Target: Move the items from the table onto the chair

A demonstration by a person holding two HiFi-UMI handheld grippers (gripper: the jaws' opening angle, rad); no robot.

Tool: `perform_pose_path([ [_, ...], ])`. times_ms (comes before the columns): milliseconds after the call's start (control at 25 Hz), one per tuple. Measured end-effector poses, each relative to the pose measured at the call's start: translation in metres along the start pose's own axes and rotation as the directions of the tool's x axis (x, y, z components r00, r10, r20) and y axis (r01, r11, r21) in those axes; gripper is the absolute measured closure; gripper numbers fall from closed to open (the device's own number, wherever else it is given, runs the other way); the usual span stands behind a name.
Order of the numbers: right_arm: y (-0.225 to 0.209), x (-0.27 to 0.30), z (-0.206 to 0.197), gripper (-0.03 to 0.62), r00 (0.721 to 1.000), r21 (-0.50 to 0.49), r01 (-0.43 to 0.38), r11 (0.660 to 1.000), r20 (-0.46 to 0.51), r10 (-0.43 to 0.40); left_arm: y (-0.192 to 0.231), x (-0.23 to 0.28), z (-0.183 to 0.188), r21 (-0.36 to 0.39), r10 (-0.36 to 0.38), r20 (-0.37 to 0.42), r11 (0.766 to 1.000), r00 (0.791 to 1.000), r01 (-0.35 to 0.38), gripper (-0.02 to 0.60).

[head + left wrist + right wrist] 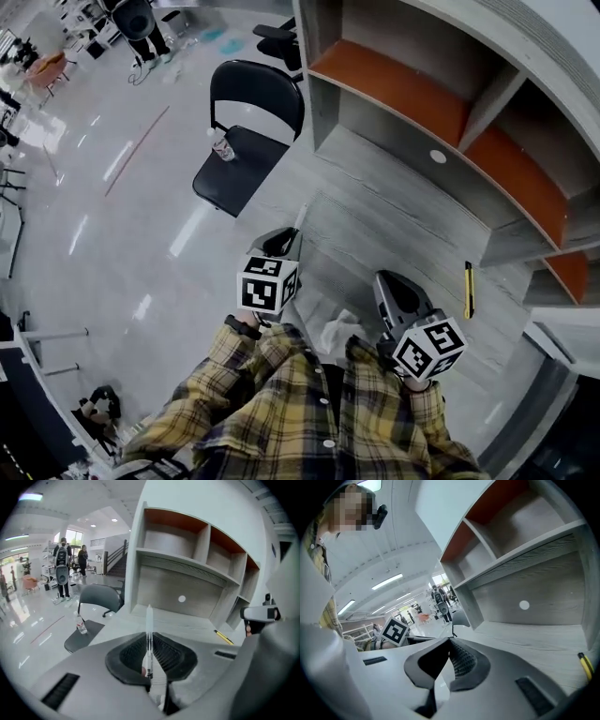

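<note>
My left gripper [281, 246] is shut on a thin clear pen [298, 220]. In the left gripper view the pen [149, 634] stands straight up out of the pinched jaws [150, 667]. It points toward the black chair [246, 141] on the floor beyond the table's left edge. A small bottle [222, 145] stands on the chair's seat [84, 637]. My right gripper [397, 286] hovers over the table [375, 216], shut with nothing in it [450, 641]. A yellow-and-black pen-like item [469, 289] lies on the table to its right, also visible in the right gripper view [584, 663].
A grey shelf unit with orange backs [441, 103] rises along the table's far side. Something white and crumpled [339, 330] lies on the table between my arms. People [62, 566] stand far off on the shiny floor [112, 234].
</note>
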State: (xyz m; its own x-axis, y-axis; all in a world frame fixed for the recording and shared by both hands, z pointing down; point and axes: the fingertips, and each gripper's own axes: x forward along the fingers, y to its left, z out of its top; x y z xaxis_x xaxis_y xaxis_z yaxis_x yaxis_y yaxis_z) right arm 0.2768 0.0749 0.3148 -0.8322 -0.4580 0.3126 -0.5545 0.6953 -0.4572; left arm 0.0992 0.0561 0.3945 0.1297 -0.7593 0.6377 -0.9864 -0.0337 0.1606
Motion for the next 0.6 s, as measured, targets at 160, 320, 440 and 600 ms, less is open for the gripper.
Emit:
perform_pose_path([
  [160,0.032,0.05,-0.003,0.576,1.0,-0.006,-0.013,1.0,-0.017,0.013,0.086,-0.015,-0.005,-0.039,0.062,-0.008,0.997,0.998,-0.062,0.537],
  [320,0.059,0.105,-0.01,0.576,0.999,0.005,0.028,1.0,-0.04,-0.028,0.17,-0.017,-0.004,-0.038,0.066,-0.04,0.997,0.997,-0.068,0.537],
  [440,0.075,0.159,-0.015,0.576,0.996,0.024,0.079,0.997,-0.039,-0.078,0.236,0.001,-0.002,-0.016,0.048,-0.076,0.999,0.996,-0.05,0.537],
  [600,0.092,0.223,-0.024,0.576,0.987,0.081,0.162,0.983,-0.035,-0.16,0.303,0.043,-0.006,0.022,-0.005,-0.145,1.0,0.989,0.008,0.537],
])
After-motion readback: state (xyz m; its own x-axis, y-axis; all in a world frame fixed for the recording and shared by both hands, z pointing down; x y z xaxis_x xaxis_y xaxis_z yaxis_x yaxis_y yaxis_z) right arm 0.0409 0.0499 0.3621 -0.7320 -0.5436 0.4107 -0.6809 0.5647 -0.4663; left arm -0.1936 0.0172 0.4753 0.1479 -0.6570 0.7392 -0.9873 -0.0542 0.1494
